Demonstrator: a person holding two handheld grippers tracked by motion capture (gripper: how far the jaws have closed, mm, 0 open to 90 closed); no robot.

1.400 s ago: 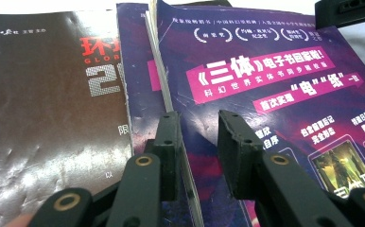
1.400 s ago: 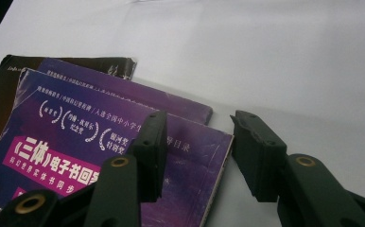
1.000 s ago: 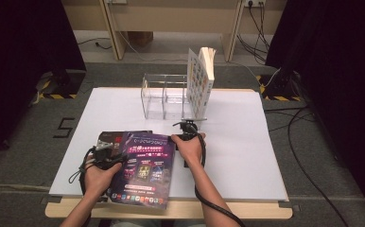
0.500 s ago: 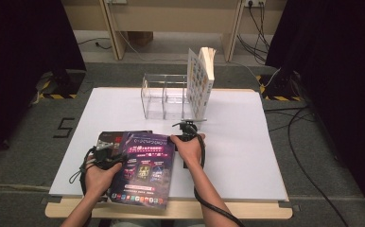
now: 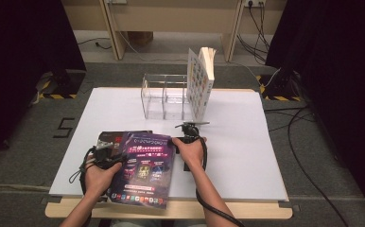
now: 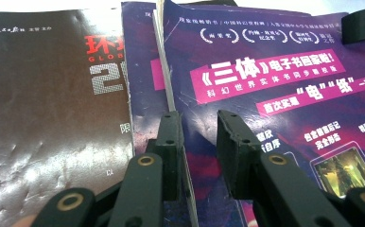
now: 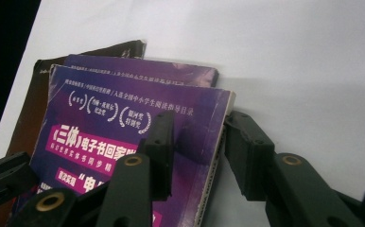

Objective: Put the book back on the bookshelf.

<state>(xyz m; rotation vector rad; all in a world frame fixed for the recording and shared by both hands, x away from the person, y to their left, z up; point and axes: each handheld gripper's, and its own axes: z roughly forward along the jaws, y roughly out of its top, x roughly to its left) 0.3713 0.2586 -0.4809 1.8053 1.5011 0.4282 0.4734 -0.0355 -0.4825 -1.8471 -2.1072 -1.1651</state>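
I see my left gripper straddling one edge of the glossy purple paperback book and my right gripper, jaws just closing, straddling the opposite edge, both unclamped, near the clear acrylic rack.

In the high view the purple book covered most of the dark book beneath it, and the person's hands hid both grippers' fingers there. The left gripper view cut the purple book's cover off at the right and bottom edges and the dark book at the left, and its small print was too blurred to read. Whether the right gripper's fingers pressed the purple book's edge could not be told.
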